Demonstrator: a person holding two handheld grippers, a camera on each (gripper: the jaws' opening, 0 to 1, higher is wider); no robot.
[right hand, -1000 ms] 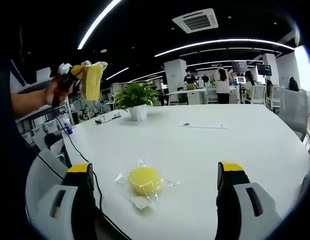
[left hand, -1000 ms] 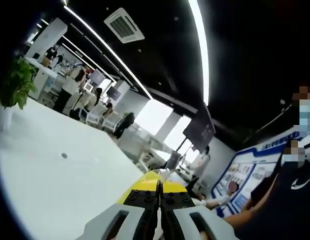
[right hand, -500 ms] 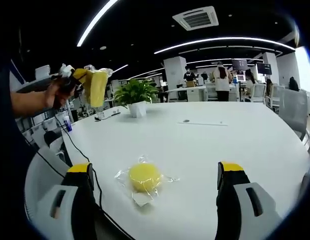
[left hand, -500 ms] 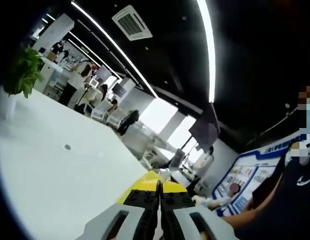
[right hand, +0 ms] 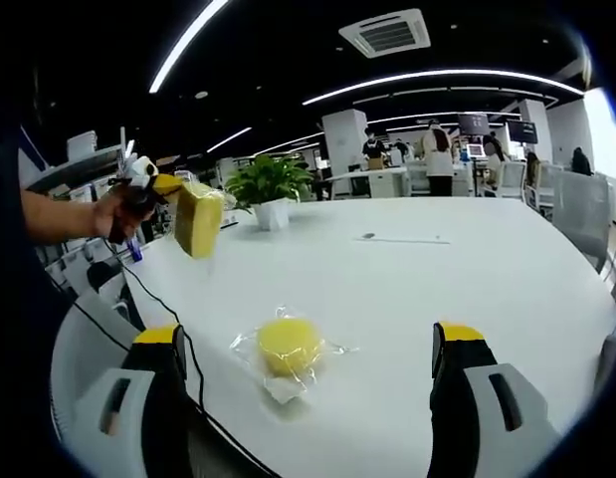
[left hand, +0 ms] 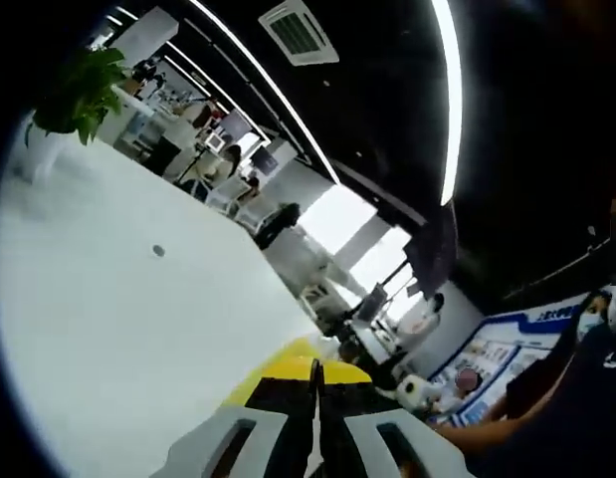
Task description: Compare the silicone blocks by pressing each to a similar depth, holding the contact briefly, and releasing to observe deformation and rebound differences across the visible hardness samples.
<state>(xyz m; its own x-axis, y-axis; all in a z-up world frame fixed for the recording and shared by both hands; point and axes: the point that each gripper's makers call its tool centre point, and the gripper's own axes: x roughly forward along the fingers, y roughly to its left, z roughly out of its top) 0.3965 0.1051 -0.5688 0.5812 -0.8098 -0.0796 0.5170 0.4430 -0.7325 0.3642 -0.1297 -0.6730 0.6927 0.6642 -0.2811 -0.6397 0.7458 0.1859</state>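
- Office space lay behind: ceiling light strips, desks, a potted plant [right hand: 269, 189] at the far edge of the white table [right hand: 467, 289].
- One round yellow block [right hand: 289, 348] sat in clear wrap on the table, just ahead of my right gripper [right hand: 306, 393] and between its wide-spread jaws.
- My left gripper [right hand: 160, 191] hung up and to the left of that block, well above the table, jaws closed on a second yellow block [right hand: 199, 221].
- From the left gripper view, its jaws met with yellow [left hand: 293, 366] just beyond.
- I judged the right gripper nearer to the tabled block; the next press would go straight forward and down.
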